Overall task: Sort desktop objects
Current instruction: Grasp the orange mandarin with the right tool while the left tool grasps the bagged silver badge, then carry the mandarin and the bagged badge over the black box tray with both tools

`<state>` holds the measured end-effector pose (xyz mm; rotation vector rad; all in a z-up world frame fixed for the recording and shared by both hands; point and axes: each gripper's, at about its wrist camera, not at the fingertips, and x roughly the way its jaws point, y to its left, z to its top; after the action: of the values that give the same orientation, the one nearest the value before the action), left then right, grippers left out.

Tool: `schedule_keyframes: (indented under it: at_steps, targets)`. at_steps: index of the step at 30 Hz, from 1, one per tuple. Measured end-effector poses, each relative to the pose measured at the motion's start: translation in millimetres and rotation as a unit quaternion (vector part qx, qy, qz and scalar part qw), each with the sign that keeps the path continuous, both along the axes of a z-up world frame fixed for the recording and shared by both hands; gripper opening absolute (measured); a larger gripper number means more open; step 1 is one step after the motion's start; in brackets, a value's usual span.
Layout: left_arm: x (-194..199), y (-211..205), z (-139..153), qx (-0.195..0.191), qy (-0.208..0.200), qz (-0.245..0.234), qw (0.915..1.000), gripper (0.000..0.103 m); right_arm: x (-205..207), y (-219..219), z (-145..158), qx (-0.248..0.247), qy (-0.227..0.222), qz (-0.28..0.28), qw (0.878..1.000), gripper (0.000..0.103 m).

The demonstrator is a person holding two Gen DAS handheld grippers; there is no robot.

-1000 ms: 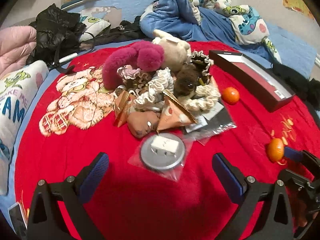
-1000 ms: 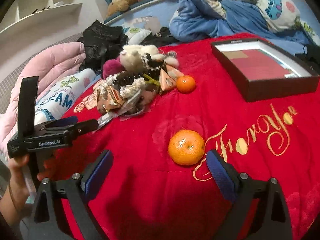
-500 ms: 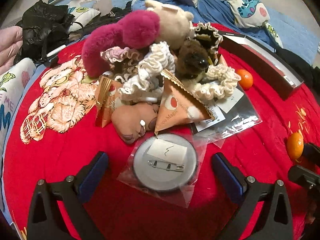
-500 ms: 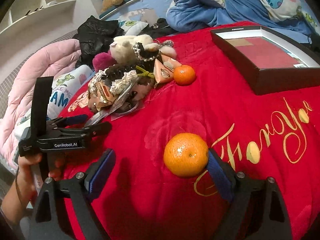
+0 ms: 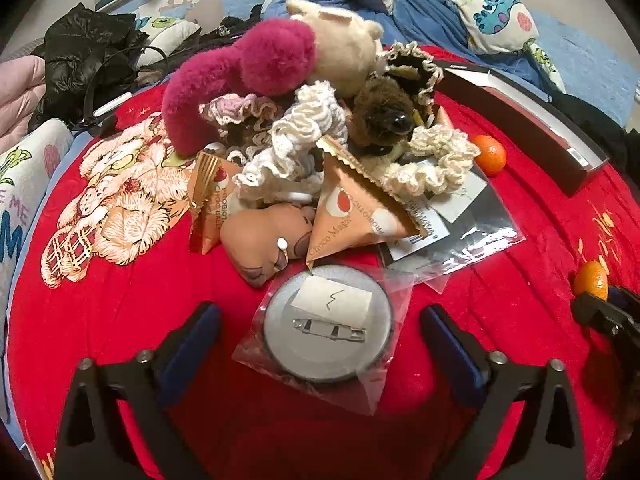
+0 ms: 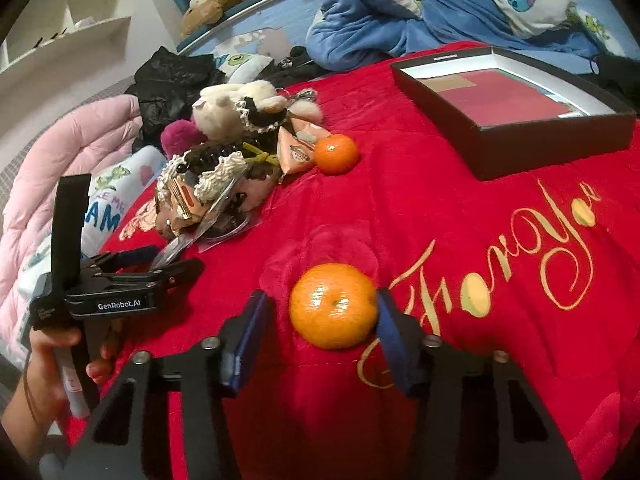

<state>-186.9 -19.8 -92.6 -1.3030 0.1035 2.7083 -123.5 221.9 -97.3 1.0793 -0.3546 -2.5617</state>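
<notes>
A round grey pin badge in a clear bag (image 5: 327,334) lies on the red cloth between the open fingers of my left gripper (image 5: 320,344), which also shows in the right wrist view (image 6: 160,264). Behind it is a pile of plush toys, scrunchies and orange snack packets (image 5: 320,132). My right gripper (image 6: 324,320) is open around a near orange (image 6: 333,306), its right pad touching the fruit, the left pad a little apart. This orange shows in the left wrist view (image 5: 591,279). A second orange (image 6: 335,154) lies by the pile.
An open black box with a red lining (image 6: 516,104) stands at the far right of the red cloth (image 6: 480,280). Blue bedding (image 6: 400,8), a black bag (image 6: 172,76) and a pink quilt (image 6: 60,152) surround the cloth.
My left gripper has moved forward to the bagged badge, which now lies between its fingers. My right gripper has moved up to the near orange and narrowed around it.
</notes>
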Motion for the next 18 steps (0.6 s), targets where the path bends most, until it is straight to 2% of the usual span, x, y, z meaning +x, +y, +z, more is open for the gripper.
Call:
schedule_keyframes:
  at_steps: [2,4,10,18]
  targets:
    - [4,0,3,-0.001,0.011,0.001,0.9999,0.082,0,5,-2,-0.011,-0.002,-0.008,1.0,0.041]
    - [8,0,6,0.0,0.017,0.0,0.9999,0.067,1,9,-3,-0.024,-0.003,-0.01,1.0,0.04]
    - [12,1,10,0.002,0.025,-0.001,0.9997,0.06,3,5,-2,-0.013,0.005,-0.01,1.0,0.039]
    - [27,-4,16,0.011,0.036,0.012,0.9992,0.059,7,5,-1,-0.014,0.016,-0.009,1.0,0.038]
